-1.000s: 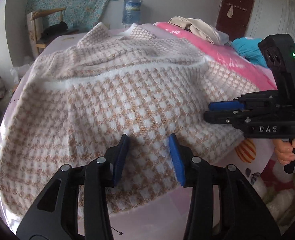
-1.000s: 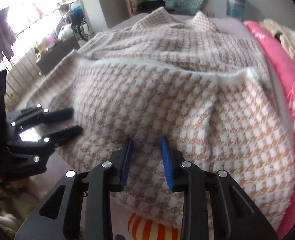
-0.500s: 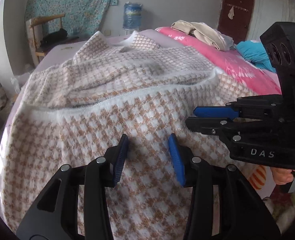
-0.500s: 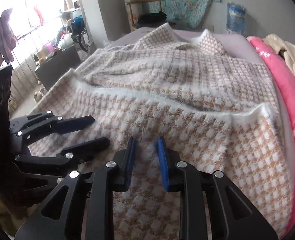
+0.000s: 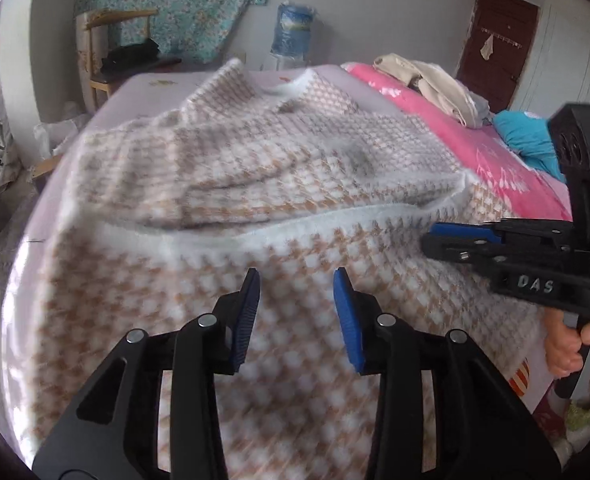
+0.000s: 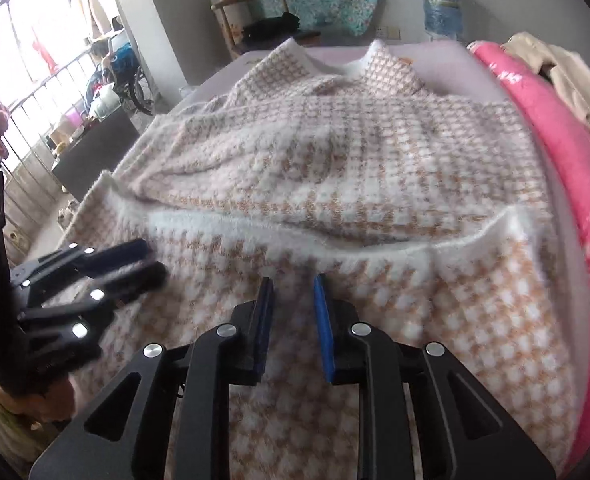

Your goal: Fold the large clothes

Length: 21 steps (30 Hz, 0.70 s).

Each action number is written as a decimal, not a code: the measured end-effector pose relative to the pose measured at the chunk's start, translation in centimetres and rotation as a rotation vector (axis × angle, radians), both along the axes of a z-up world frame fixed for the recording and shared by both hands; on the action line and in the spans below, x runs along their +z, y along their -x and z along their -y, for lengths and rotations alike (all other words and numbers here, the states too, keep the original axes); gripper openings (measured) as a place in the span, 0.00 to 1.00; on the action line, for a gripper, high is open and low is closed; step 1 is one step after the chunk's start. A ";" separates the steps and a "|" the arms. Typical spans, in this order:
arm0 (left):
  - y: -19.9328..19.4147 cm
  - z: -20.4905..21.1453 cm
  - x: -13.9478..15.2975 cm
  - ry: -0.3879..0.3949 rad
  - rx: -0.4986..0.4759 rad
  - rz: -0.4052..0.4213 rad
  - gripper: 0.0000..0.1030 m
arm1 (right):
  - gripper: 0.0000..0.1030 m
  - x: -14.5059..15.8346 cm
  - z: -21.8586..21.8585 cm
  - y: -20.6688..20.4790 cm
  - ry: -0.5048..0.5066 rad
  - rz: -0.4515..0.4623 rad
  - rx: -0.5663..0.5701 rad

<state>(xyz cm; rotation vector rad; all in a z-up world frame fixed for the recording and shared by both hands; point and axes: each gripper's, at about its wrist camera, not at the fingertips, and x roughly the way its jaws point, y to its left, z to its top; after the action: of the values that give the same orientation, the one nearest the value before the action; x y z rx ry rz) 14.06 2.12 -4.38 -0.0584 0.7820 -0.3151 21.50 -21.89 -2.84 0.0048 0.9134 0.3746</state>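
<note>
The bed (image 5: 143, 84) is mostly covered by the big checked knit garment (image 5: 295, 184), spread out with its white-trimmed hem (image 6: 255, 232) doubled back across the middle. Pink blanket (image 6: 575, 160) runs along the bed's far side. Both tools hover over the near half, touching nothing: left gripper (image 5: 296, 312) gaping wide, right gripper (image 6: 293, 320) narrower but still parted, both empty. My worry: fuzzy knit is thick, so a pinch might catch only the top layer and drag the fold crooked.
</note>
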 end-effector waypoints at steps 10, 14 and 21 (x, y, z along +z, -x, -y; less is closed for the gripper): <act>-0.5 -8.9 -1.5 0.019 0.224 -0.071 0.24 | 0.20 -1.4 5.7 -0.5 0.069 -0.054 -0.170; 2.3 -9.8 0.1 0.027 0.215 -0.026 0.26 | 0.20 1.1 6.7 2.6 0.058 -0.004 -0.160; 4.5 -12.0 -2.2 0.062 0.247 -0.077 0.25 | 0.20 -2.8 9.8 5.2 0.114 -0.058 -0.195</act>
<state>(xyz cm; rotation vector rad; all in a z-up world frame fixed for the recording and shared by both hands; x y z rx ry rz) 9.56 14.12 -6.57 -0.2248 0.8320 -0.1031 16.30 -31.74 -5.62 0.0007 0.9817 0.1414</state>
